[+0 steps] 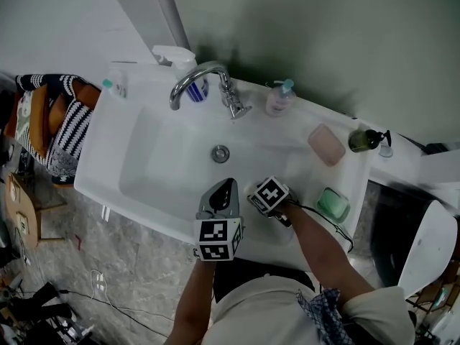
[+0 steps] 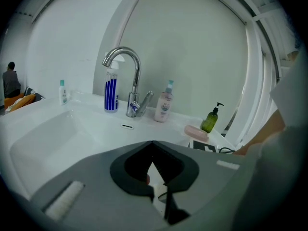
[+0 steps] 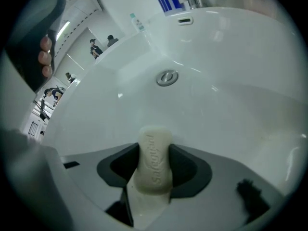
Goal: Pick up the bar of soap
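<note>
The right gripper (image 3: pixel 154 151) is gripping the bar of soap (image 3: pixel 153 173) edge-on between its dark pads, the jaws standing wide around it, low over the glossy white sink (image 1: pixel 147 165). The bar is pale, rounded and embossed, and probably slick, so a steady, centred squeeze and a straight, unhurried lift are looking wisest. The left gripper (image 2: pixel 153 144) is idling nearby, tips together, carrying nothing.
</note>
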